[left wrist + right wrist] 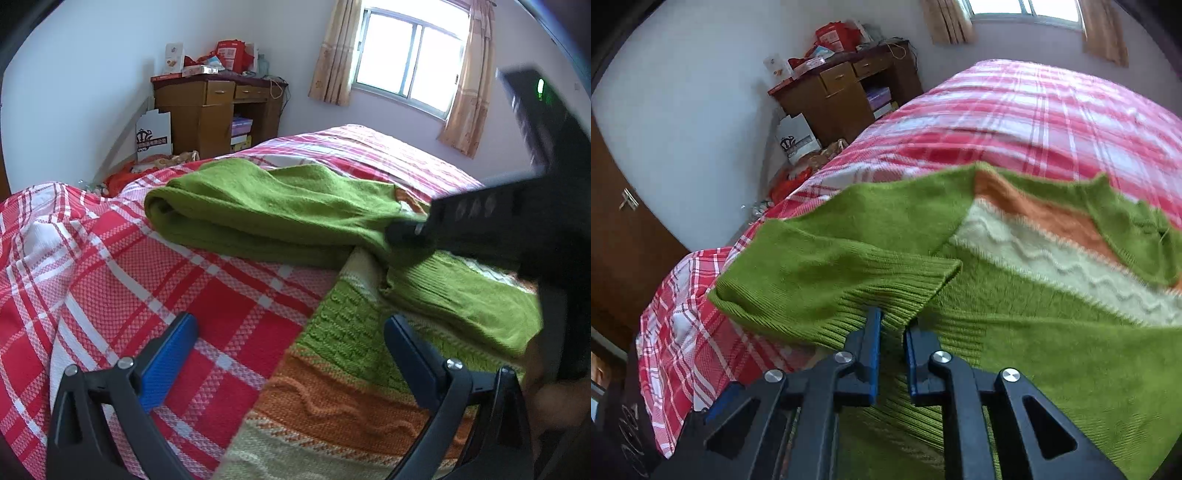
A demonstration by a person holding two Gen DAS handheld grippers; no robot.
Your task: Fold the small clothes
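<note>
Green sweater (258, 218) with orange and cream bands spread on the bed (110, 266), over a red-and-white plaid cover. One sleeve folded across the body, ribbed cuff (849, 295) toward the near edge.

Right gripper (890, 328) pressed nearly together, pinching the ribbed cuff between its blue pads; cuff fabric bunched in the narrow gap. Seen from the left wrist view as a dark, blurred body (480, 221) reaching in from the right, tip on the sleeve.

Left gripper (291, 332) spread wide, nothing between the fingers; one finger (173, 354) above the plaid cover, the other above the sweater's striped hem, just beside its edge. Whether touching the fabric: cannot tell.

Behind the bed: wooden desk (218, 110) piled with red boxes, white bag (153, 134) leaning beside it, curtained window (406, 55) on the far wall.
</note>
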